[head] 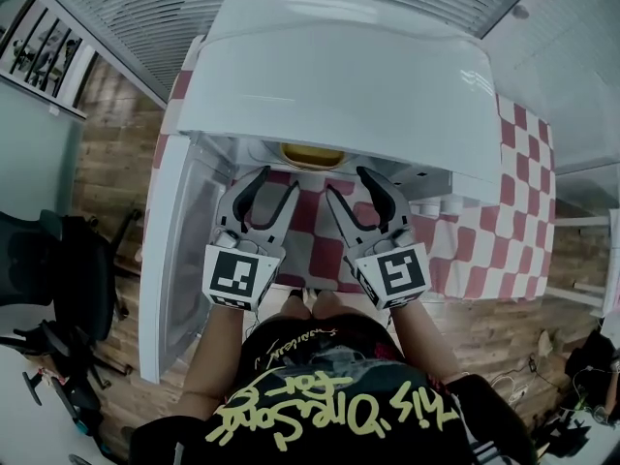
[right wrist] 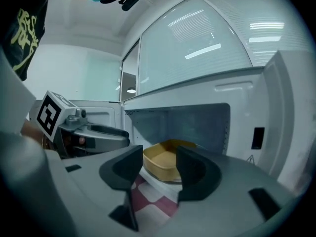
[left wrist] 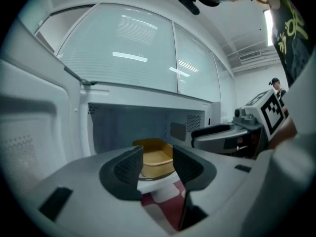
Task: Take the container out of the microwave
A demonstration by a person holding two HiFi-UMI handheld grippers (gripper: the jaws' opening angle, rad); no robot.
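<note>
In microwave [head: 339,85], container [head: 312,154], parted left claw [head: 278,182], parted right claw [head: 347,184], shirt script [head: 329,410]

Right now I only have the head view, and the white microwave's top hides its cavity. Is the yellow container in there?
Observer: Yes. The shallow yellow rectangular container sits inside the white microwave, and it looks empty.
Operator: Is anything gripping it on the left?
Observer: No. The left gripper has its jaws apart, short of it, with nothing between them.
Operator: And the right?
Observer: The right gripper is open too, aimed at the container's near corner, not touching.
</note>
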